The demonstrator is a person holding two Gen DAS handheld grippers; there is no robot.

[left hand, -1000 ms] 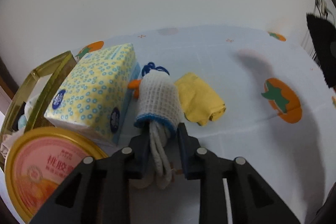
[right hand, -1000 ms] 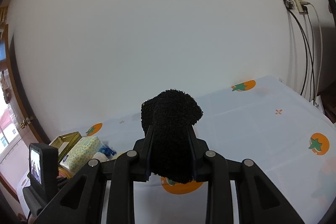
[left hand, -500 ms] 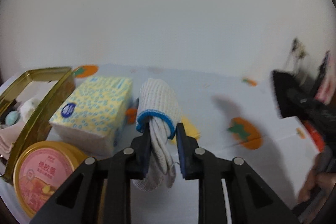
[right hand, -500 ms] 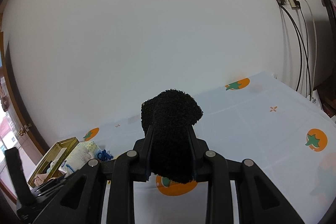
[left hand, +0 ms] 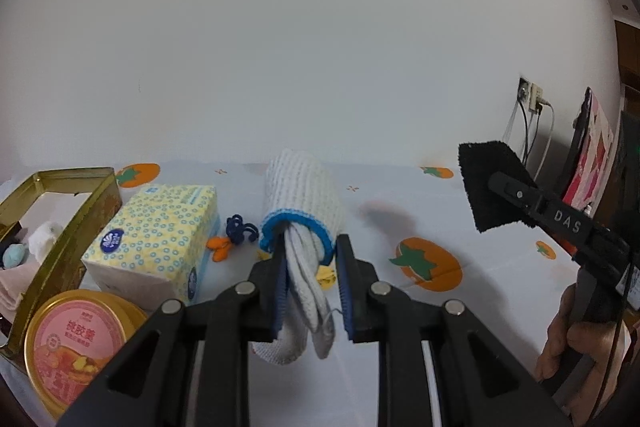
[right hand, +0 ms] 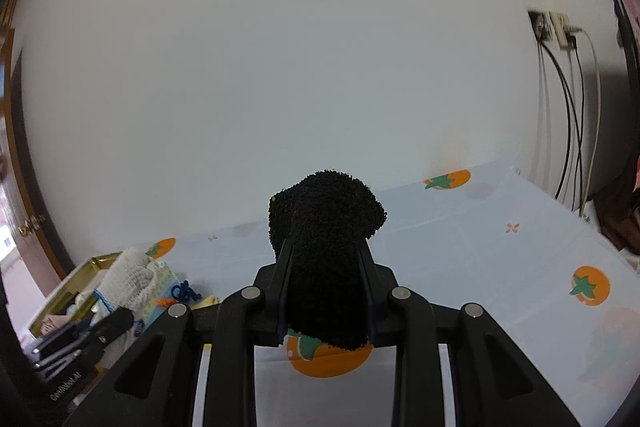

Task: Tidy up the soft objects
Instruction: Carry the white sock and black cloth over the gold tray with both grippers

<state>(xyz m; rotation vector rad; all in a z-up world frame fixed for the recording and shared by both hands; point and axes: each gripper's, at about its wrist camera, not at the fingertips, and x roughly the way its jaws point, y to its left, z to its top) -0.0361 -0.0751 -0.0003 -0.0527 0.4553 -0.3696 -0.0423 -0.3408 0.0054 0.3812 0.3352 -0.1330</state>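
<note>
My left gripper (left hand: 310,269) is shut on a white knitted glove with a blue cuff (left hand: 302,199) and holds it above the table. The glove also shows in the right wrist view (right hand: 128,277). My right gripper (right hand: 326,291) is shut on a black fluffy cloth (right hand: 324,211), held in the air; it shows at the right of the left wrist view (left hand: 490,193). A gold metal box (left hand: 70,223) with soft items inside stands at the left. A yellow cloth (left hand: 326,277) lies on the table, mostly hidden behind the glove.
A yellow dotted tissue pack (left hand: 156,231) lies beside the gold box. A round pink-lidded tin (left hand: 76,339) sits at the front left. A small blue and orange toy (left hand: 234,233) lies next to the pack. The tablecloth (left hand: 428,263) has orange fruit prints. Cables hang on the right wall (right hand: 564,131).
My left gripper has lifted the glove off the table and tilted up. The right gripper has swung slightly, still holding the black cloth.
</note>
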